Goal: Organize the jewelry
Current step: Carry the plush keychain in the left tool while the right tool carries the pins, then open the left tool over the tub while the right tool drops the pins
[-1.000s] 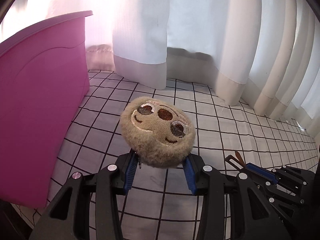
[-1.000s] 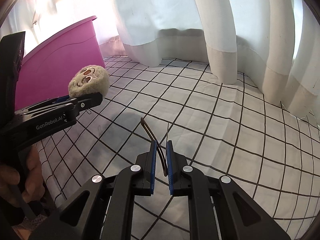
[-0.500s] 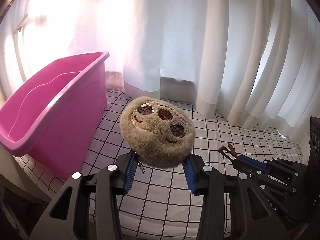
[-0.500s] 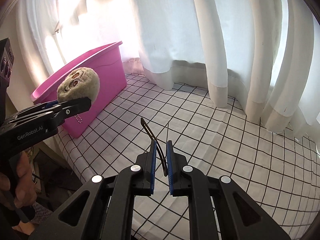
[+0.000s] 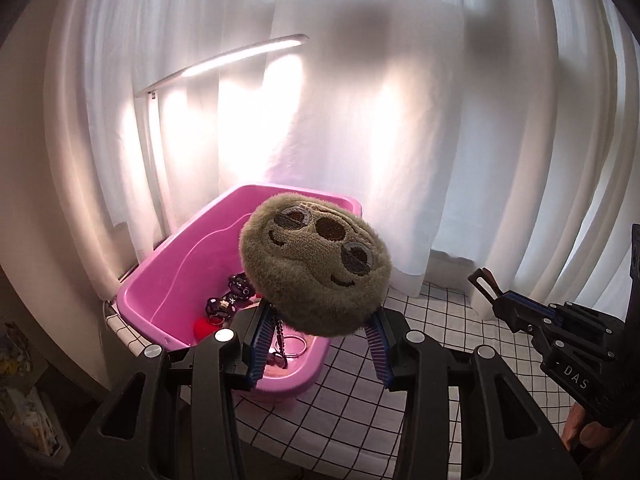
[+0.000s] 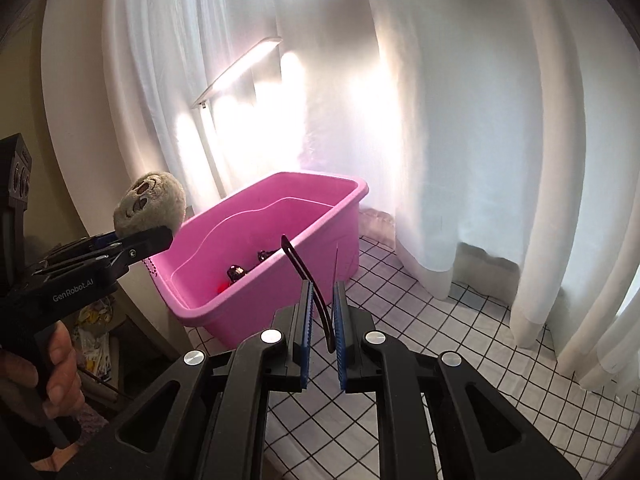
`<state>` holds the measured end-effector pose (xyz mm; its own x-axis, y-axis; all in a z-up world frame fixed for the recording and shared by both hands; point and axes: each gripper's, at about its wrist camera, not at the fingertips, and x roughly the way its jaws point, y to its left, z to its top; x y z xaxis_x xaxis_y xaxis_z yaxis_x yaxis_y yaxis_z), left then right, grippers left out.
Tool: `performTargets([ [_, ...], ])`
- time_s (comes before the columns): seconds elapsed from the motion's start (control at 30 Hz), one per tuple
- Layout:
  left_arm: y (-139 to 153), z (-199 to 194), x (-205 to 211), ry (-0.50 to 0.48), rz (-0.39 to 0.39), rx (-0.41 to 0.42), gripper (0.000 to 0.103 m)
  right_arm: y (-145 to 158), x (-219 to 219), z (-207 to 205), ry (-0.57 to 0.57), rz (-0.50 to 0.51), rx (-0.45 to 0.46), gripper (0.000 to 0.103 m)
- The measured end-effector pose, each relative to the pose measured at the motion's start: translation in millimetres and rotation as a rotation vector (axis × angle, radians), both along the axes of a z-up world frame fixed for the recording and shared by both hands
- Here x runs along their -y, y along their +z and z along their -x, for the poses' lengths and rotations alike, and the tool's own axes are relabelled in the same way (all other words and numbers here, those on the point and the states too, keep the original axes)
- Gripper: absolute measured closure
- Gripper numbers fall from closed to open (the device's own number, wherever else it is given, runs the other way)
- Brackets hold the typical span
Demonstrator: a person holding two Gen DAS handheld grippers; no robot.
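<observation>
- A round plush sloth-face charm [image 5: 316, 266] is pinched between the blue pads of the left gripper [image 5: 318, 346], and a short chain with a metal ring is seen hanging beneath it.
- The charm is held in the air above the near edge of the pink bin [image 5: 168, 280].
- A thin dark hair clip [image 6: 310, 284] is clamped upright between the nearly closed jaws of the right gripper [image 6: 322, 342], its looped end pointing towards the bin.
- The bin is set at the left edge of the grid-patterned tablecloth [image 6: 440, 320], close to the white curtain [image 6: 460, 120].
- Dark shiny trinkets [image 5: 230, 300] and a red item [image 5: 202, 326] are seen on the bin's floor.
- A lit lamp bar [image 5: 224, 62] is seen above the bin.
</observation>
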<state>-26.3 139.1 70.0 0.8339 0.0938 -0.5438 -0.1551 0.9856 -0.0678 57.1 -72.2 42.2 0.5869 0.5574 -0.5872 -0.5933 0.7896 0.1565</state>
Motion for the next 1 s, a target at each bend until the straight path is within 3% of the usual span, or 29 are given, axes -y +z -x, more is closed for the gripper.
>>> performTargets([
  [0.17,14,-13,-57,0.066,-0.022,0.015,0.062,18,-68,-14,0.065,-0.019,0.033,0.093],
  [0.37,2,-42,-107,0.098,0.0,-0.029,0.062,19,-131,-46,0.096,0.006,0.025,0.093],
  [0.6,-19,-77,-133,0.061,0.038,-0.086,0.061,-8,-190,-88,0.105,0.089,-0.039,0.093],
  [1.0,-71,-131,-143,0.003,0.088,-0.279,0.056,-64,-219,-139,0.036,0.193,-0.212,0.093],
])
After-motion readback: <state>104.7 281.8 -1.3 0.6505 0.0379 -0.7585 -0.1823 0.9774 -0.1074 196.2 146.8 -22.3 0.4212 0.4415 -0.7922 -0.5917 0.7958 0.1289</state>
